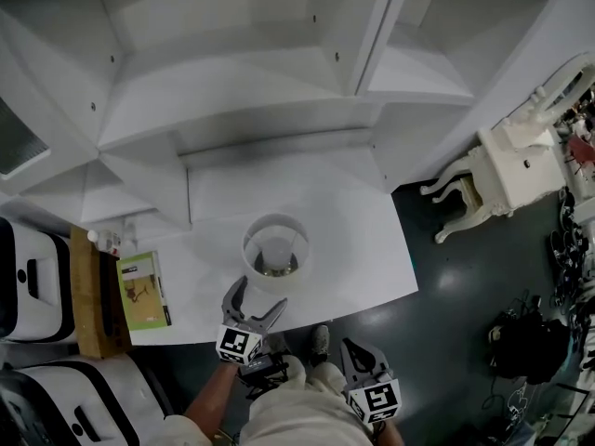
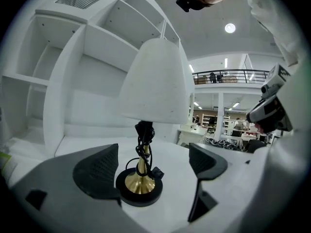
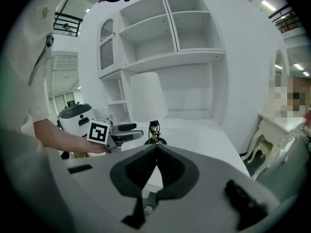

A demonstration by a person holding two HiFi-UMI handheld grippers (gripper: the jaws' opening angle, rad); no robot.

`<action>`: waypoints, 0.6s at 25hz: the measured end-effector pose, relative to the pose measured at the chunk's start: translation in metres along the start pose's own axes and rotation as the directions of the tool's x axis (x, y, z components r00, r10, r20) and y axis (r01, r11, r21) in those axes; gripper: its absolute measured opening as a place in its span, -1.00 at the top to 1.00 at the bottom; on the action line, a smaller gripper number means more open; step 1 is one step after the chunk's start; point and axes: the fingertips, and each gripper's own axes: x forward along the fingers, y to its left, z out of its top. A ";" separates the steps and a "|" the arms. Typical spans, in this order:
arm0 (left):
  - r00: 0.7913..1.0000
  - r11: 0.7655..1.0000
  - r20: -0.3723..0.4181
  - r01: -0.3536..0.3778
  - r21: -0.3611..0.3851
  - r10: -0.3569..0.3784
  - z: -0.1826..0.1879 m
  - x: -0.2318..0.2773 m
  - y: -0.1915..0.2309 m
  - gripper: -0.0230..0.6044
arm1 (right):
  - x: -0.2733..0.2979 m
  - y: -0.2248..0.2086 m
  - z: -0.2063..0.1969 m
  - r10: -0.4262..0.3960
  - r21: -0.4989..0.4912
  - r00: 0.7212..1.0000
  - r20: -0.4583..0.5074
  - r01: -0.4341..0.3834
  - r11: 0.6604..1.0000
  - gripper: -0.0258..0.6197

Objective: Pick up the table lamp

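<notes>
The table lamp [image 1: 276,246] stands upright on the white table [image 1: 363,249], its white shade seen from above. In the left gripper view its shade [image 2: 154,81] rises over a brass stem and a black round base [image 2: 139,187], with black cord wound round the stem. My left gripper [image 1: 258,297] is open at the table's front edge. Its pads [image 2: 97,171] stand either side of the base, apart from it. My right gripper [image 1: 360,349] hangs off the table's front, shut with nothing in it, its tips [image 3: 156,147] meeting.
White shelving [image 1: 232,82] backs the table. A green-and-white booklet [image 1: 144,291] lies at the table's left end, beside a wooden board [image 1: 86,295] and a white appliance [image 1: 28,277]. An ornate white side table [image 1: 507,170] and cables [image 1: 530,342] stand on the dark floor at the right.
</notes>
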 end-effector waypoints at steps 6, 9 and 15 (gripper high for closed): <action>0.999 1.000 -0.016 0.029 0.004 -0.029 -0.017 0.023 0.006 -0.57 | -0.003 -0.004 -0.009 -0.041 0.021 0.999 -0.031 0.041 0.999 0.88; 0.999 0.998 -0.026 0.039 0.038 -0.038 -0.021 0.031 0.008 -0.58 | -0.004 -0.005 -0.011 -0.057 0.029 0.998 -0.040 0.058 0.998 0.88; 0.999 0.998 -0.004 0.045 0.033 -0.045 -0.015 0.046 0.012 -0.57 | -0.007 -0.005 -0.017 -0.079 0.031 0.995 -0.058 0.081 0.996 0.88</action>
